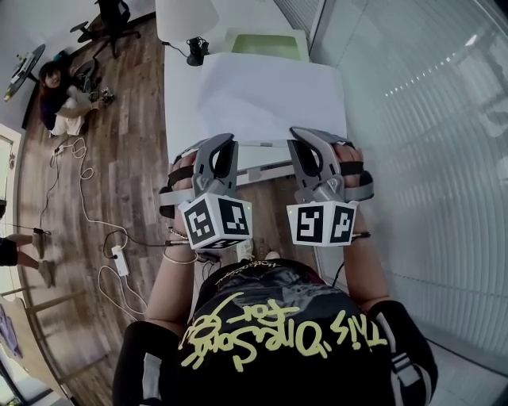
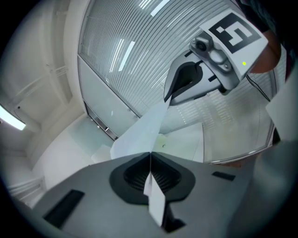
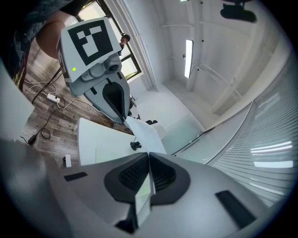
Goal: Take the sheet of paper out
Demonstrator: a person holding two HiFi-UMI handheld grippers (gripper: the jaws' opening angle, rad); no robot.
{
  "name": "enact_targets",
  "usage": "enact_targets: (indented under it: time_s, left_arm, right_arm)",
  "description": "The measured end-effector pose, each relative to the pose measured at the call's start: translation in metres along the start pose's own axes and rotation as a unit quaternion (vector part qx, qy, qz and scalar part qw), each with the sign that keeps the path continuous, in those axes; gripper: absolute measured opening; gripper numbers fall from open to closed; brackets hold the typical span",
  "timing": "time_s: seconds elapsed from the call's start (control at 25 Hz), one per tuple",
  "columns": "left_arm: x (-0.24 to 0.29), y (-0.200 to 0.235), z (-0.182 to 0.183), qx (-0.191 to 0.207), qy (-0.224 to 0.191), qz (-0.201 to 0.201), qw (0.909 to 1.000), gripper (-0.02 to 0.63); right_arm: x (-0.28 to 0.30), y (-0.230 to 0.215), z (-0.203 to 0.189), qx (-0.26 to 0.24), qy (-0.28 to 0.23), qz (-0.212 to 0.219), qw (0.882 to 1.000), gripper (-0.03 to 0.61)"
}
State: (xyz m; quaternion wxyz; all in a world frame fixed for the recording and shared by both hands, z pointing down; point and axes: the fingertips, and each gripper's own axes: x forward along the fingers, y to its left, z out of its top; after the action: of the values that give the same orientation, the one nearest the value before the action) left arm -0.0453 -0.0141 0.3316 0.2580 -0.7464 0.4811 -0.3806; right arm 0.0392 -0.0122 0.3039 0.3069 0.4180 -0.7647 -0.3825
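The sheet (image 1: 270, 97) lies spread over the white table (image 1: 179, 119), with its near edge pinched at two spots and raised off the tabletop. In the head view it fills the 12 o'clock side ahead of both grippers.

The left gripper (image 1: 223, 140) is clamped on the sheet's near edge toward the left corner. In its own view the jaws are pressed together with the paper (image 2: 142, 137) running out from between them (a narrow tab sticks back behind the pads). From there the sheet stretches toward 1 o'clock, up to the other gripper (image 2: 166, 99).

The right gripper (image 1: 306, 134) grips the same edge toward the right corner. Its own view shows the jaws closed on the paper (image 3: 148, 135), which spans toward 11 o'clock to the left gripper (image 3: 126, 121).

The two marker cubes sit side by side at 6 o'clock of the sheet, close to the holder's chest.

Farther out in the head view, a white lamp (image 1: 186, 17) stands at the table's far end, at 11 o'clock. A ribbed blind (image 1: 421, 127) fills the 3 o'clock side. On the wooden floor (image 1: 135, 143) at 9 o'clock run cables (image 1: 82, 198), and a person (image 1: 57, 99) sits at 10 o'clock.
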Motion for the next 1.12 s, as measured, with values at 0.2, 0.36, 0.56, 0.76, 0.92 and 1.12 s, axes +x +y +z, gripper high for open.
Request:
enact_targets:
  time_s: [0.2,0.36,0.56,0.76,0.92,1.12]
  left_arm:
    - [0.001,0.001,0.0,-0.001,-0.001,0.0,1.0,0.011]
    - [0.001,0.001,0.0,0.001,-0.002,-0.001,1.0,0.011]
    - [0.009,0.002,-0.001,-0.001,-0.002,-0.003,1.0,0.011]
    - [0.011,0.001,-0.003,-0.003,-0.007,-0.001,1.0,0.011]
    - [0.011,0.003,-0.001,-0.006,-0.008,-0.002,0.9999,0.011]
    - [0.015,0.007,0.0,-0.004,-0.008,-0.004,1.0,0.011]
  right_arm:
    - [0.001,0.003,-0.002,-0.006,0.007,0.003,1.0,0.008]
    - [0.0,0.001,-0.001,-0.004,0.007,-0.001,1.0,0.008]
    - [0.005,-0.001,-0.003,-0.002,0.007,-0.003,1.0,0.006]
    - [0.006,0.002,-0.004,0.005,0.006,-0.008,1.0,0.006]
    - [0.006,0.0,-0.004,0.013,0.004,-0.008,1.0,0.006]
    - [0.01,-0.003,-0.005,0.017,0.009,-0.006,1.0,0.006]
